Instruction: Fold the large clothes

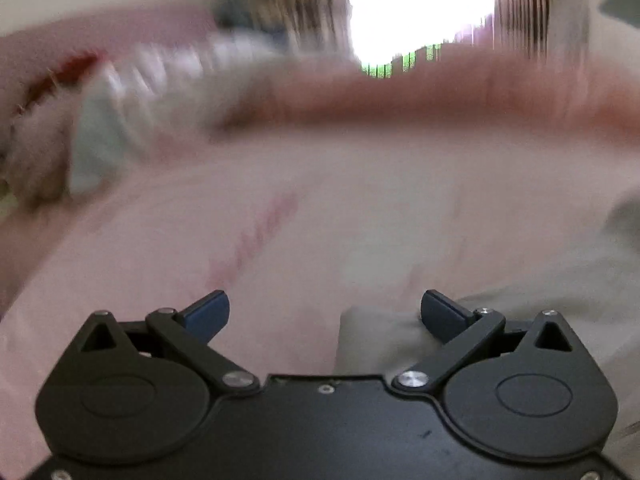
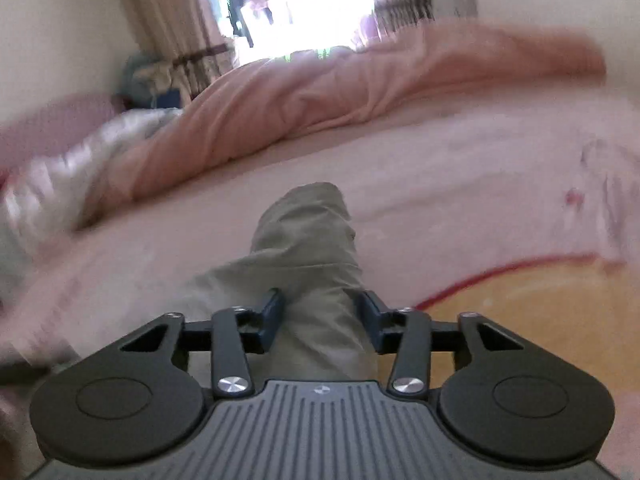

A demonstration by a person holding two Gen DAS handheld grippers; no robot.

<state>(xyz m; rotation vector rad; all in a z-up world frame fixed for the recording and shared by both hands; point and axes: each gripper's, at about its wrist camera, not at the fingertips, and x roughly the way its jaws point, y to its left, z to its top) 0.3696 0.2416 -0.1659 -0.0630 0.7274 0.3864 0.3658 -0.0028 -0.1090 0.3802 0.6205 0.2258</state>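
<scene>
Two grippers work over a bed (image 2: 460,184) covered in a pale pink sheet. Left gripper (image 1: 325,312): jaws spread wide apart, nothing between the pads; a folded corner of the khaki garment (image 1: 376,340) lies just inside the right-hand finger, whether touching cannot be told. Right gripper (image 2: 322,312): jaws partly apart, the khaki garment (image 2: 308,240) running between the blue pads and away from the camera in a narrow tapering strip; contact with the pads cannot be confirmed. Open sheet lies on both sides of that strip. Bed edge, marked by a red line (image 2: 496,272), curves close to the right of the right gripper, with yellow floor (image 2: 532,320) beyond. At the far side, a bunched salmon-pink blanket (image 2: 360,92) borders the sheet, with pale crumpled bedding (image 2: 68,168) to its left. Behind stand curtains (image 2: 168,28) and a bright window (image 2: 296,4). Left view is heavily blurred.
</scene>
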